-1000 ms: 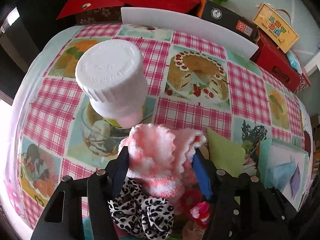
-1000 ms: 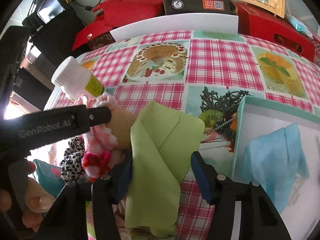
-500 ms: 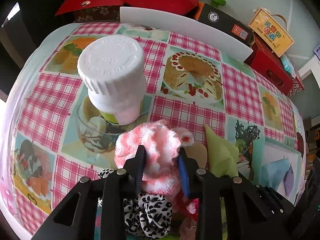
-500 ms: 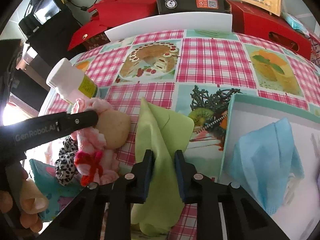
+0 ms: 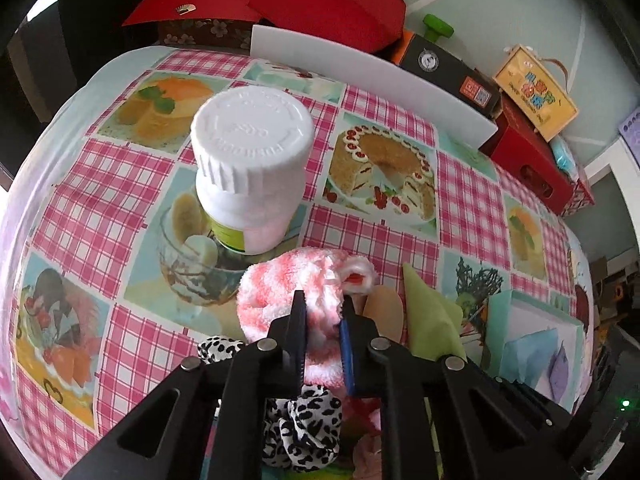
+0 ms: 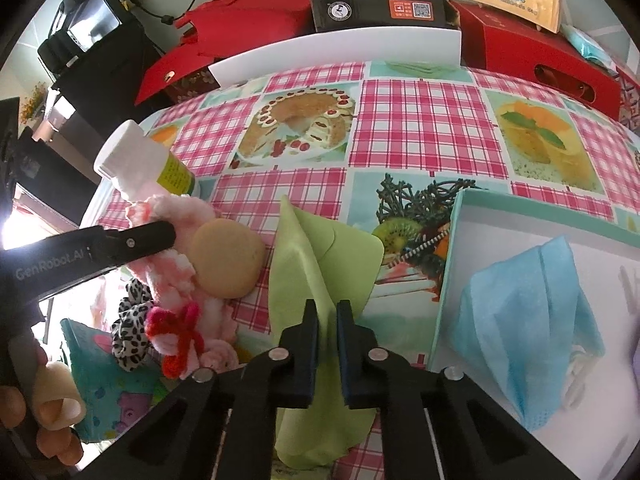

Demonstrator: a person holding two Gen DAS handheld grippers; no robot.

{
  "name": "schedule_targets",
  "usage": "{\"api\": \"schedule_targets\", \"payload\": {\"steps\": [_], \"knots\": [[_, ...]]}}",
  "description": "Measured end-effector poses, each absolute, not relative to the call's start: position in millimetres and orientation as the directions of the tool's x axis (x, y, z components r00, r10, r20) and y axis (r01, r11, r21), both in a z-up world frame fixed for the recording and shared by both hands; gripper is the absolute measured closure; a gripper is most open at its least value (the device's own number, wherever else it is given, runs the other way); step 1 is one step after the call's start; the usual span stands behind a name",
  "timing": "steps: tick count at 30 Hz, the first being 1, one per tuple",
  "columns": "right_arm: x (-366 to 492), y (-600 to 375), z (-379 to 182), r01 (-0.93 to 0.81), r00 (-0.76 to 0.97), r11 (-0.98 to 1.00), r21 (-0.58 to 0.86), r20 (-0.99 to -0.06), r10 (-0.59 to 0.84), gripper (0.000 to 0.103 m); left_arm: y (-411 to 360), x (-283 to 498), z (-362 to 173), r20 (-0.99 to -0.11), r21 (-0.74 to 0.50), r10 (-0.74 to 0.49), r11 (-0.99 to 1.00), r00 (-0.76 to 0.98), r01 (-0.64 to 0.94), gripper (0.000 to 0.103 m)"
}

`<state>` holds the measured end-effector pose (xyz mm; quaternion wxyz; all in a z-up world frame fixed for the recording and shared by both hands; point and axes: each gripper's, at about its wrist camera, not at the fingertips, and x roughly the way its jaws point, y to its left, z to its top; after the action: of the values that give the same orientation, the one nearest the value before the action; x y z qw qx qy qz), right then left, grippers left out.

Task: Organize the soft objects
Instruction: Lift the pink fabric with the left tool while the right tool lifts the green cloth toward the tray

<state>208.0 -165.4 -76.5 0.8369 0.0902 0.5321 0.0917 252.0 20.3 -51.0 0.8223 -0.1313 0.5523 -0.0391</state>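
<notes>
The left tongs (image 5: pixel 322 307) are clamped on the pink-and-white fluffy sock (image 5: pixel 292 292), biting it at mid-body so the loose fabric bunches between the fingers rather than slipping out. The right tongs (image 6: pixel 327 316) are pinched together on a raised fold of the green cloth (image 6: pixel 320 256), a grip that suits a thin sheet lying flat on the table (image 6: pixel 420 120). Both pieces probably head for the teal-rimmed box (image 6: pixel 456 216) at the right, where a blue face mask (image 6: pixel 524 304) already lies. The sock sits just near of the white pill bottle (image 5: pixel 252 168), touching a round tan puff (image 6: pixel 226 258) and above a leopard scrunchie (image 5: pixel 304 424). Each tool reaches forward and downward from the near edge, side by side, the left one crossing the right view's left side.
</notes>
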Motion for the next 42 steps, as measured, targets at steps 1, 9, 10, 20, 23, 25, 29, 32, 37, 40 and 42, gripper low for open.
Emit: {"api": "schedule_targets", "payload": {"steps": [1, 9, 10, 20, 23, 25, 29, 32, 37, 40, 42], "knots": [[208.0, -165.8, -76.5, -0.055, 0.418, 0.967, 0.247, -0.874, 0.247, 0.094, 21.5, 251.6, -49.8, -0.896, -0.262, -0.211, 0.961, 0.391, -0.083, 0.089], [207.5, -164.0, -76.3, -0.07, 0.423, 0.968, 0.239, -0.872, 0.246, 0.098, 24.7, 249.6, -42.1, -0.88, -0.278, -0.216, 0.957, 0.423, -0.089, 0.089], [207.6, -164.3, -75.5, -0.07, 0.425, 0.968, 0.243, -0.87, 0.249, 0.098, 25.5, 249.0, -39.7, -0.875, -0.283, -0.219, 0.955, 0.431, -0.089, 0.089], [203.1, -167.6, -62.7, -0.078, 0.453, 0.959, 0.272, -0.847, 0.277, 0.098, 29.3, 240.4, -12.9, -0.826, -0.317, -0.237, 0.945, 0.511, -0.076, 0.089], [202.4, -169.3, -60.0, -0.079, 0.459, 0.954, 0.289, -0.839, 0.292, 0.098, 30.7, 237.4, -3.2, -0.81, -0.324, -0.24, 0.944, 0.535, -0.067, 0.089], [202.2, -170.2, -57.8, -0.079, 0.465, 0.952, 0.296, -0.834, 0.298, 0.098, 31.4, 235.2, 2.5, -0.801, -0.326, -0.24, 0.943, 0.548, -0.064, 0.089], [200.7, -174.1, -51.8, -0.08, 0.475, 0.942, 0.325, -0.818, 0.323, 0.098, 31.3, 232.6, 9.8, -0.789, -0.327, -0.241, 0.943, 0.565, -0.055, 0.089], [199.3, -176.3, -48.2, -0.081, 0.481, 0.934, 0.348, -0.807, 0.343, 0.098, 31.1, 230.8, 14.3, -0.78, -0.334, -0.247, 0.941, 0.574, -0.049, 0.089], [198.9, -179.7, -42.8, -0.085, 0.491, 0.918, 0.387, -0.785, 0.377, 0.098, 31.8, 227.1, 22.7, -0.763, -0.343, -0.253, 0.938, 0.594, -0.041, 0.089], [198.0, -183.0, -38.4, -0.082, 0.5, 0.906, 0.414, -0.77, 0.397, 0.098, 33.4, 224.4, 29.0, -0.75, -0.353, -0.259, 0.935, 0.609, -0.037, 0.089], [196.9, -185.4, -33.7, -0.087, 0.508, 0.896, 0.435, -0.754, 0.416, 0.098, 34.4, 222.2, 33.7, -0.74, -0.359, -0.262, 0.933, 0.62, -0.034, 0.089]]}}
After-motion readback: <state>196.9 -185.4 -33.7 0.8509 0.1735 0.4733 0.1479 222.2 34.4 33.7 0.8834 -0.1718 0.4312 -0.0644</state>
